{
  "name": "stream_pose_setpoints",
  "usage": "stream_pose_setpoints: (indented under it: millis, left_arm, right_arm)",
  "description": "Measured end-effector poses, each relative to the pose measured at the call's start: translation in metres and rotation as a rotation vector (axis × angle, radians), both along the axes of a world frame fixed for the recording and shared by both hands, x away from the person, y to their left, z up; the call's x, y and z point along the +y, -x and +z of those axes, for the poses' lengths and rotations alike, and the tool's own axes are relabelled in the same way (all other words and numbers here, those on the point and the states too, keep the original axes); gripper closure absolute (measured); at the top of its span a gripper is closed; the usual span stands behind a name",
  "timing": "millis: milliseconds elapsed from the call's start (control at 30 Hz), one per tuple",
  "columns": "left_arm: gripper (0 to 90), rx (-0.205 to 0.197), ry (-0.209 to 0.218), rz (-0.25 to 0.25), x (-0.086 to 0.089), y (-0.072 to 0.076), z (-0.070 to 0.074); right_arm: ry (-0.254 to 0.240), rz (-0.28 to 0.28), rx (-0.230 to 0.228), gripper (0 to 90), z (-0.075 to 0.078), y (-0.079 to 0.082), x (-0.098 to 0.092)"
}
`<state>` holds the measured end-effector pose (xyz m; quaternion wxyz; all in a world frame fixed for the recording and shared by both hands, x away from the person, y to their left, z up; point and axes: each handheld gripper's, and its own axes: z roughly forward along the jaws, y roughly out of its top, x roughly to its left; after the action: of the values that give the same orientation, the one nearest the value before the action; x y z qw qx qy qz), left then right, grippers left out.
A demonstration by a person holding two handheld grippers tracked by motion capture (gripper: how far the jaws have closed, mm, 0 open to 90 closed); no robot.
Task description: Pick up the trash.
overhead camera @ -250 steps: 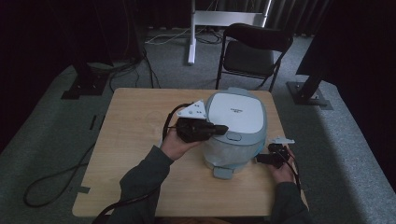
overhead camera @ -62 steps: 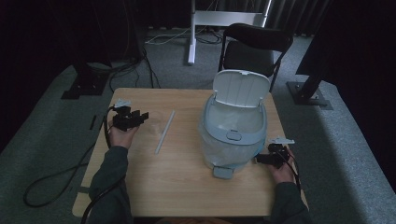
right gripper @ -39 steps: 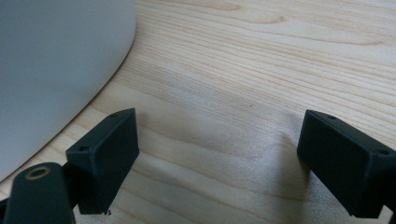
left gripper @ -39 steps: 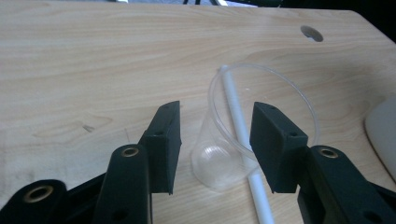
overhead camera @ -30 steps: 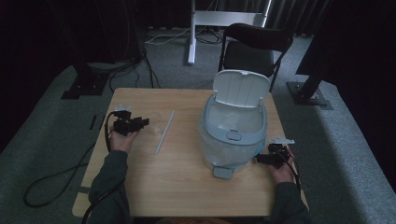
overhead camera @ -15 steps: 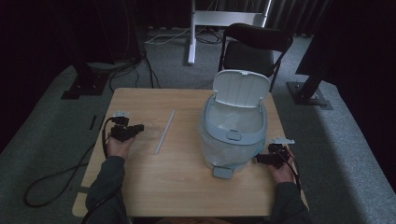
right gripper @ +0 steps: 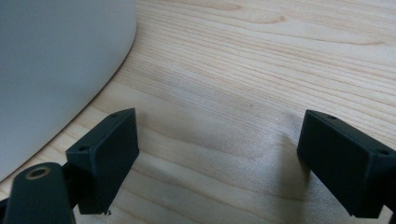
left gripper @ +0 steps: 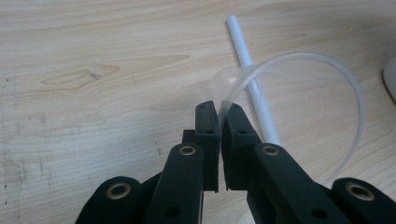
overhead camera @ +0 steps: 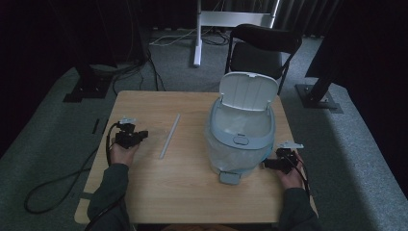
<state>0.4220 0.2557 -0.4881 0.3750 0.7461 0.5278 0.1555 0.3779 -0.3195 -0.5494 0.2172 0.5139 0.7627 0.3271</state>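
Two jobs look done, the rest is left. Lid of the pale blue-grey plastic bin is up, so the bin is ready. L claw has just been closing & now pinches the rim of a clear, thin, round plastic piece, prob. a cup or lid, can't tell which. Pads nearly meet w/ the clear rim between them.

That clear piece is at the left side of the light wooden desk, low down on or just over the wood, well apart from the bin. A long white plastic straw lies flat just behind it, not held.

R claw is wide, holds nothing, and sits on the desk just beside the bin's wall.

Left to do, I think: lift the clear piece, carry it across to the bin, let go over the hole. Maybe the straw goes in after, & then the lid gets shut.

Bin inside: a see-through bag lines it & hangs over the sides. It looks pale inside; can't tell if any rubbish is in there.
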Motion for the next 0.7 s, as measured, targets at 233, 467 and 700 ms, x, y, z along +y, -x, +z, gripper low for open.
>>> stream_pose_setpoints:
  millis: [233, 467, 700]
  left_arm:
    - [86.5, -0.022, 0.003, 0.024, 0.0, 0.001, 0.001]
    - [86.5, -0.019, -0.006, 0.017, -0.001, 0.003, -0.003]
    - [86.7, -0.06, 0.055, 0.029, 0.002, 0.004, 0.008]
  right_arm:
    - [0.0, 0.0, 0.0, 11.6, 0.0, 0.0, 0.0]
    - [0.0, 0.0, 0.0, 11.6, 0.0, 0.0, 0.0]
    - [0.0, 0.0, 0.0, 11.6, 0.0, 0.0, 0.0]
